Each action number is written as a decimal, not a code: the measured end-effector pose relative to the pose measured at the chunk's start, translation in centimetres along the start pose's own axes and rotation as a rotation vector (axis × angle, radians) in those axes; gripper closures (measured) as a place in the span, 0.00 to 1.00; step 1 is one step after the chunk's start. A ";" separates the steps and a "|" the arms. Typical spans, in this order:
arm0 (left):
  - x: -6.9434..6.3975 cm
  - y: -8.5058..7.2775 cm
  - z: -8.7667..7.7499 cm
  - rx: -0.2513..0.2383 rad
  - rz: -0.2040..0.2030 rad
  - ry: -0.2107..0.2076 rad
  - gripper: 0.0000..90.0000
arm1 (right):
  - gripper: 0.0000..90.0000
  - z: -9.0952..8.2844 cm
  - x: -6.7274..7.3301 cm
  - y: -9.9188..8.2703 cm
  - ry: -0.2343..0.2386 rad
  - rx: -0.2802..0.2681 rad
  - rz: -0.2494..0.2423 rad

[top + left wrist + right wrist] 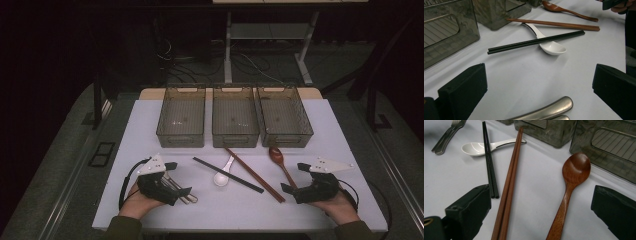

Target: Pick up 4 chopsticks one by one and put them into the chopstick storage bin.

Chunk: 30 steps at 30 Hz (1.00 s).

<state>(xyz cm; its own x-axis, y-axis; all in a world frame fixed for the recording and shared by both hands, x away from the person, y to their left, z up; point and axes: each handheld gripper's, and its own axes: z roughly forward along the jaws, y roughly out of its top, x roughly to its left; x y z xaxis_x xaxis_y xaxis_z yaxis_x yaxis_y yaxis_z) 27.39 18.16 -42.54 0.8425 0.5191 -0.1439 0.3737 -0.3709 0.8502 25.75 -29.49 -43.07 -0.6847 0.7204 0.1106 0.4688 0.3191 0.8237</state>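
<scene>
**Cutlery laid out, both grippers open and empty**

Left gripper [172,179] sits at lower left of the high view, jaws wide apart, nothing between them. Metal cutlery [175,186] lies just under and beside it; in the left gripper view two rounded steel handles [549,111] show at the bottom edge, between the jaws. A fork's tines are visible in the right gripper view [449,135]. Judged: steel is smooth, stiff, a bit heavy and likely slippery; best pinched across the flat handle near the middle.

Right gripper [295,177] at lower right, jaws also spread, holding nothing. The wooden spoon [571,185] lies between its jaws in its own view, bowl toward the bins. Matte reddish wood, rigid, light; the narrow handle looks the surest hold.

Centre of the table [350,150], white and smooth:
- brown chopsticks [255,175], a long pair lying together
- black chopsticks [536,41], glossy, thin, resting across the white spoon
- white spoon [550,46], glazed, probably ceramic, so brittle and slick; its short handle is pinned under the black pair

Upper middle of the high view: three smoky plastic bins [234,117] side by side, ribbed floors, apparently empty.
</scene>
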 end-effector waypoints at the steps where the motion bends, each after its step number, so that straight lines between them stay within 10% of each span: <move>1: 0.0 -0.1 0.0 -0.002 -0.003 -0.002 0.00 | 0.03 0.0 0.0 0.0 0.001 0.000 -0.001; 30: -0.2 -0.4 0.2 0.007 -0.009 -0.012 0.00 | 0.12 1.0 0.8 2.3 0.025 0.094 0.003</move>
<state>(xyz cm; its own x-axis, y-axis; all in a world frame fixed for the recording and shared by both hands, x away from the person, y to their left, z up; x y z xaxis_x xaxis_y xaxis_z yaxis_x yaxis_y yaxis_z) 27.17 18.08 -42.93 0.8438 0.5132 -0.1571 0.3835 -0.3717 0.8454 26.81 -27.53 -41.65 -0.6963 0.7063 0.1276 0.5204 0.3743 0.7675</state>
